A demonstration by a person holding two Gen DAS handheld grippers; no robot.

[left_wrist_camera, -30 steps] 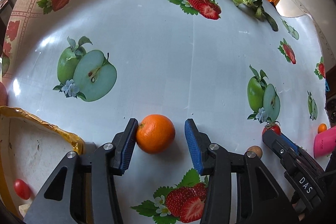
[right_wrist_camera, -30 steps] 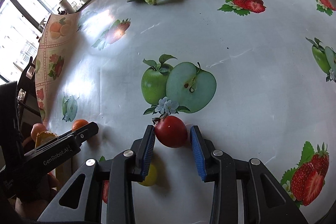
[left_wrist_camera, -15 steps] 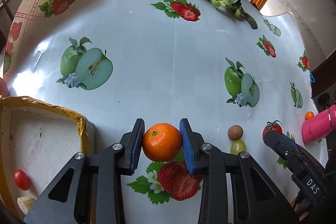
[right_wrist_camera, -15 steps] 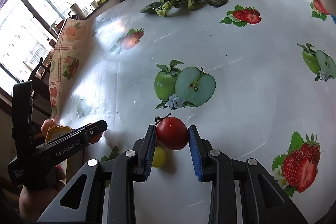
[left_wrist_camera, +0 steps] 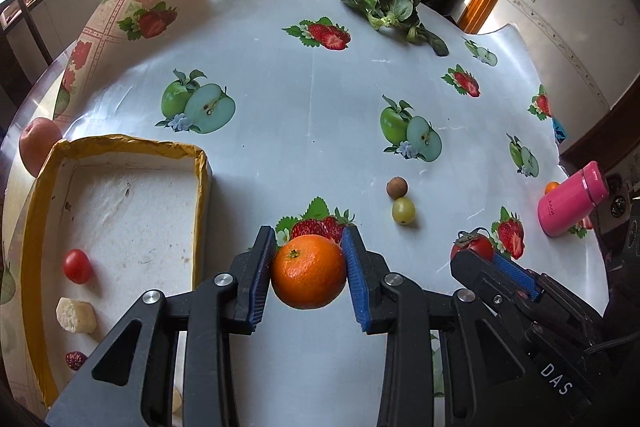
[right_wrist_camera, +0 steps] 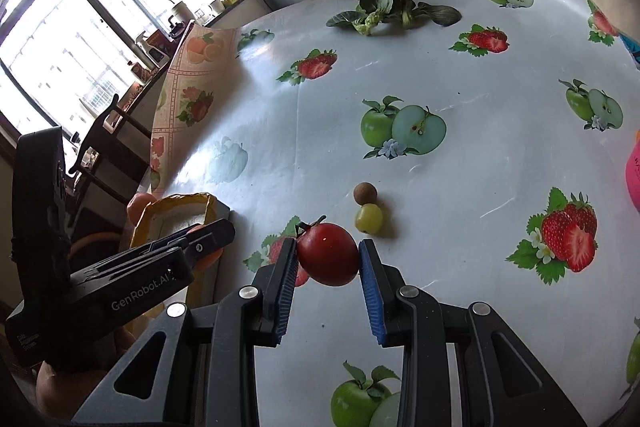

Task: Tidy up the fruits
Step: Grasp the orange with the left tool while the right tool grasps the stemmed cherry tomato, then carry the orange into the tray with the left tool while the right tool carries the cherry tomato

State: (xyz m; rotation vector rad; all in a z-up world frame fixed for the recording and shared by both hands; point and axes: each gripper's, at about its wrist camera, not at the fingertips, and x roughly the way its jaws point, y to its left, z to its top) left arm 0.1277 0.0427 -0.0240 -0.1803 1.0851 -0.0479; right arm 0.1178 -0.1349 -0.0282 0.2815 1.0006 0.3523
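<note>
My left gripper (left_wrist_camera: 309, 271) is shut on an orange (left_wrist_camera: 309, 277) and holds it above the table, to the right of a yellow-rimmed white tray (left_wrist_camera: 202, 187). The tray holds a cherry tomato (left_wrist_camera: 77, 266) and a pale food chunk (left_wrist_camera: 76, 315). My right gripper (right_wrist_camera: 328, 261) is shut on a red tomato (right_wrist_camera: 328, 259), lifted above the cloth. A brown round fruit (left_wrist_camera: 397, 187) and a green grape (left_wrist_camera: 403, 211) lie on the table between the grippers; they also show in the right wrist view, the brown fruit (right_wrist_camera: 365, 193) and the grape (right_wrist_camera: 369, 218).
A pink bottle (left_wrist_camera: 570, 203) lies at the right with a small orange fruit (left_wrist_camera: 552, 187) behind it. Leafy greens (left_wrist_camera: 394, 9) lie at the far side. A peach (left_wrist_camera: 38, 145) sits left of the tray. The table edge runs along the right.
Both grippers closed on their fruits and lifted them off the table, pulling back. The tray and the two small fruits came into fuller view.
</note>
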